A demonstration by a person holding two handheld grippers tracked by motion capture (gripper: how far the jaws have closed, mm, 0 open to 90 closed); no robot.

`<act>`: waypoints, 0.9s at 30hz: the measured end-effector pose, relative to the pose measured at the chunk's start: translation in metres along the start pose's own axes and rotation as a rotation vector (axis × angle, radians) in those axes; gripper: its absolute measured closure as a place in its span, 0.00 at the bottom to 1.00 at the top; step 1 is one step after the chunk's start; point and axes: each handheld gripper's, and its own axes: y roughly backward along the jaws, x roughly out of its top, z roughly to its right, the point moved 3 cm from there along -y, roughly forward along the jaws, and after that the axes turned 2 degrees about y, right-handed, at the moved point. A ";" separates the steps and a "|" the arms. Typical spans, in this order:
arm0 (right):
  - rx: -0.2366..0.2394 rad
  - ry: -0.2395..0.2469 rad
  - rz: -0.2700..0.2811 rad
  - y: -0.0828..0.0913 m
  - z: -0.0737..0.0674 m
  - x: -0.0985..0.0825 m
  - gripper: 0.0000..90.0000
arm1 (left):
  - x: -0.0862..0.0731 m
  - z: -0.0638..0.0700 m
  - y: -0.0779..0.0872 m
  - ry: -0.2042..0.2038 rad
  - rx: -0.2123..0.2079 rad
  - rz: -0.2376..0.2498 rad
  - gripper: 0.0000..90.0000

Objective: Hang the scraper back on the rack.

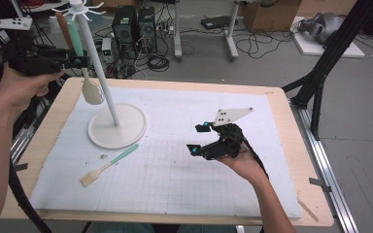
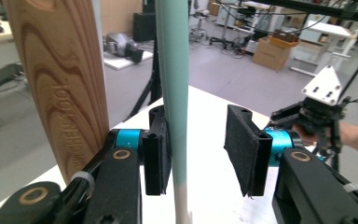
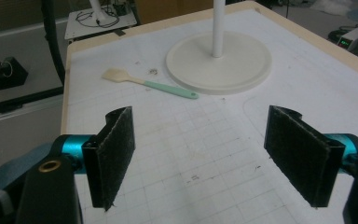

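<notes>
The right gripper point(image 1: 198, 138) idled near me, jaws wide and empty, over the mat point(image 1: 175, 184). Farther off, the left gripper point(image 2: 198, 149) stood apart around the green-handled spoon point(image 2: 174, 93) hanging on the rack point(image 1: 104, 82), one pad touching; best backed off straight, avoiding the wooden utensil point(image 2: 60, 84) alongside

Grey floor point(image 1: 272, 68), tangled cables point(image 1: 257, 46), computer towers point(image 1: 135, 26), cardboard box point(image 1: 271, 14), black tripod legs point(image 1: 328, 63).
</notes>
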 end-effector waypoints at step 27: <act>0.001 0.003 -0.003 -0.003 -0.001 0.001 0.26 | -0.030 0.006 0.019 -0.005 0.043 0.020 0.62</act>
